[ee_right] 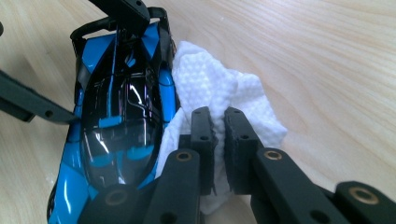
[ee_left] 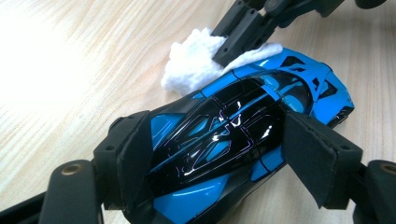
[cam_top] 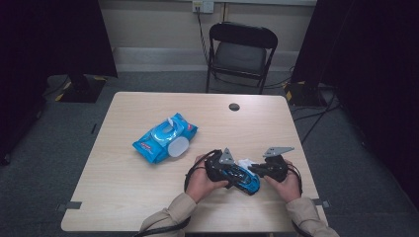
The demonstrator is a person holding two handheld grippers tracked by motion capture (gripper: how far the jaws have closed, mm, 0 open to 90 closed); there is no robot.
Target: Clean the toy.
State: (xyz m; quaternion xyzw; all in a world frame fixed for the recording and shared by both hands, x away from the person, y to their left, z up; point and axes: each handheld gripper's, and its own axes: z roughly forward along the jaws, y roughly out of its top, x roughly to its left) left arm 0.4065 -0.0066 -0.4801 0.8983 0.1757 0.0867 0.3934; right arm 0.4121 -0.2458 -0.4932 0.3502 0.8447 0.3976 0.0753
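A blue and black toy car [cam_top: 243,178] rests on the table near the front edge, and my left gripper [cam_top: 225,170] is shut on it. In the left gripper view the pads clamp both sides of the car [ee_left: 224,140]. My right gripper [ee_right: 218,126] is shut on a crumpled white wipe [ee_right: 210,84], which presses against the car's [ee_right: 116,130] side. From above, the wipe [cam_top: 245,162] peeks out between the two grippers, with the right gripper [cam_top: 258,170] just right of the car. In the left gripper view the wipe [ee_left: 191,60] lies against the car's far end.
A blue pack of wet wipes [cam_top: 163,138] lies left of centre on the wooden table [cam_top: 148,197], its white lid flipped open. A dark cable hole [cam_top: 234,106] sits near the far edge. A black folding chair [cam_top: 240,52] stands beyond the table.
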